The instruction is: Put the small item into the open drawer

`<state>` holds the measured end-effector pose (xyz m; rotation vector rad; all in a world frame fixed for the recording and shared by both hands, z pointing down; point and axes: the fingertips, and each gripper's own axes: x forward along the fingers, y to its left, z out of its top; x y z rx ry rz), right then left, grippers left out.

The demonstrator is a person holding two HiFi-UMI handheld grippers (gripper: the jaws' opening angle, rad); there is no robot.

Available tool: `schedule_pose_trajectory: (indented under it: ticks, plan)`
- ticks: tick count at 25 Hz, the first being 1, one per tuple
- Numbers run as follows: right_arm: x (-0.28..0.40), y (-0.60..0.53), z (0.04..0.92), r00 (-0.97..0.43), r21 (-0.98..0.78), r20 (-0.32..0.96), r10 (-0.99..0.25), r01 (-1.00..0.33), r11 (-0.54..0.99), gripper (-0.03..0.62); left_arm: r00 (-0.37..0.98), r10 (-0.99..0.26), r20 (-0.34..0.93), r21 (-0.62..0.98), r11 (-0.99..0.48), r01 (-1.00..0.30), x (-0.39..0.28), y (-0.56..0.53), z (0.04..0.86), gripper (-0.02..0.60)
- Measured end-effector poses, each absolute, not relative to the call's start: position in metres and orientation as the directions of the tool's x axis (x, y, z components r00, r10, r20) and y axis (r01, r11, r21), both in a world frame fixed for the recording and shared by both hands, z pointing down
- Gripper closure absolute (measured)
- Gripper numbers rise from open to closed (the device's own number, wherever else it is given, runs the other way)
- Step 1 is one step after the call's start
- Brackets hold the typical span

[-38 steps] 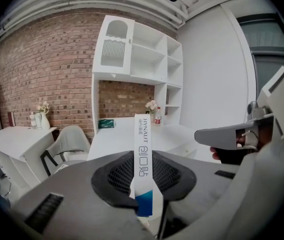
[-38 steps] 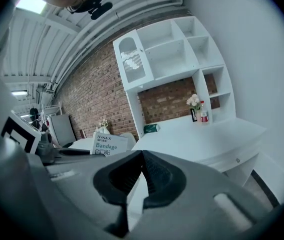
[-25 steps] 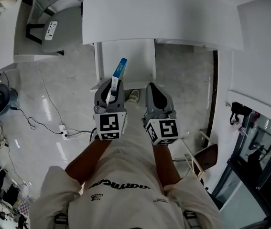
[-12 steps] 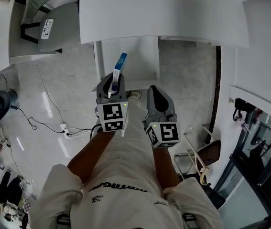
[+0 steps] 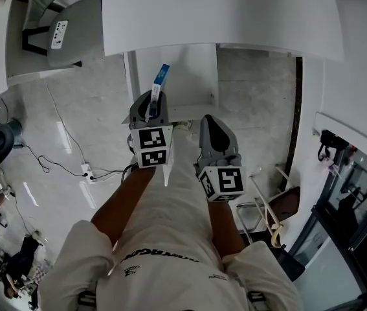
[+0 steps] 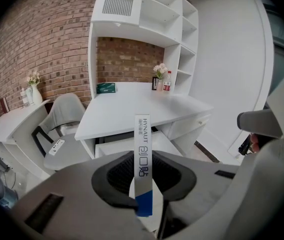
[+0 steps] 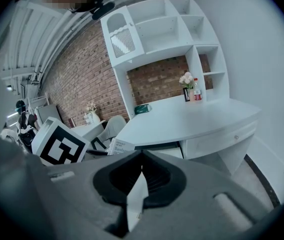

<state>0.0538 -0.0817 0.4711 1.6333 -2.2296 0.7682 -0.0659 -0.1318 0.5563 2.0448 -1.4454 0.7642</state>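
Before the open drawer (image 5: 189, 76), left tongs (image 5: 152, 105) held forward gripping slim box (image 5: 161, 80), right tongs (image 5: 213, 127) just behind, closed.

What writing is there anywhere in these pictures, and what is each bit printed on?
"HYNAUT": on the slim white and blue cardboard box, near its far end.
"创口贴": same box, large characters below; the tiny line beside HYNAUT is unreadable.
"Bandag", cut off: same box, seen in the right gripper view.
White T-shirt print: upside down and blurred, unreadable.
Small green box: too far to read.
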Motion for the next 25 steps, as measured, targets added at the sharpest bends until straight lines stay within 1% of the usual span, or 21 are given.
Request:
schedule_pose_trajectory:
  ticks: [15,25]
  plan:
    - [0.071,-0.083,0.494,-0.311,-0.258,0.538,-0.784,-0.946,0.198,0.597,0.235,-0.573,0.785,0.081,-0.281,-0.956,-0.061,-0.143,0.615,0.502]
    - [0.074,-0.086,0.506,-0.311,-0.274,0.55,-0.775,-0.944,0.185,0.597,0.223,-0.487,0.845,0.093,-0.277,-0.956,-0.055,-0.148,0.656,0.501]
